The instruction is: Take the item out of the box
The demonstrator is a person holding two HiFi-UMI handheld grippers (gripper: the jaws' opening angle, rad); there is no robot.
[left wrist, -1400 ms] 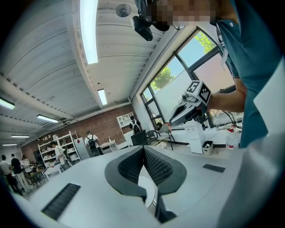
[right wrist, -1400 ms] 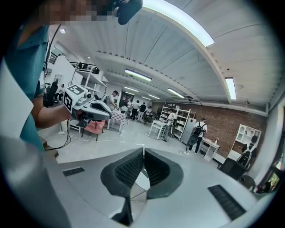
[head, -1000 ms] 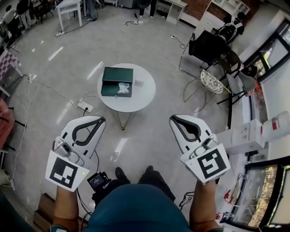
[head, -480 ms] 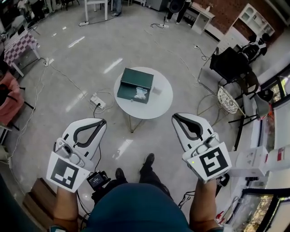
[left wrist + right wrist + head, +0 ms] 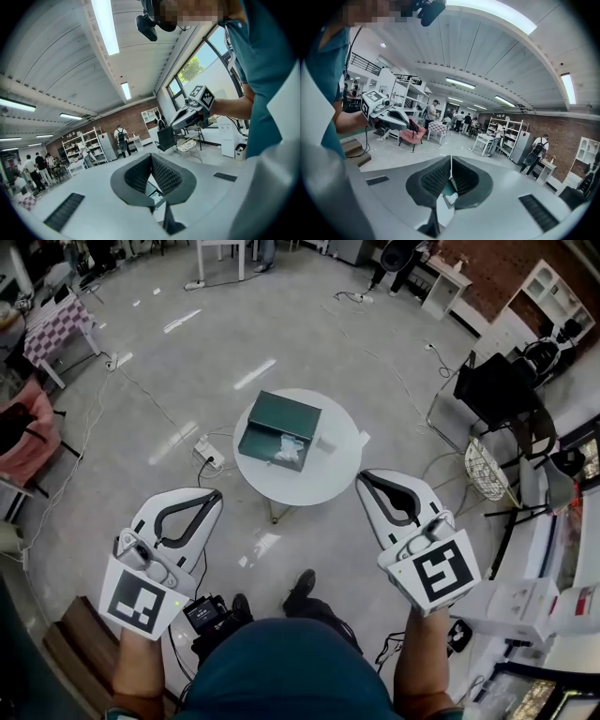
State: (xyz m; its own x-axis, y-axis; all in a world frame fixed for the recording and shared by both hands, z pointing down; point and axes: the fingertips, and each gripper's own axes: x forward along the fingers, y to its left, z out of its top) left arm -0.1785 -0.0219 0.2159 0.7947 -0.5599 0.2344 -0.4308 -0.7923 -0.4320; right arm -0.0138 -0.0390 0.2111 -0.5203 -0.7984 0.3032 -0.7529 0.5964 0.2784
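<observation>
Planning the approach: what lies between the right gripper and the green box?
Only bare white table top between right gripper and green box, seen in the head view.

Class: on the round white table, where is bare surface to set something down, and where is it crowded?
The round white table is bare in its near arc, between the dark green box and the rim facing the person, and along its right side. The far left is crowded: the box fills it, with the white crumpled item inside.

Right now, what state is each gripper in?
Left gripper: closed, holding nothing.
Right gripper: closed, holding nothing.
</observation>
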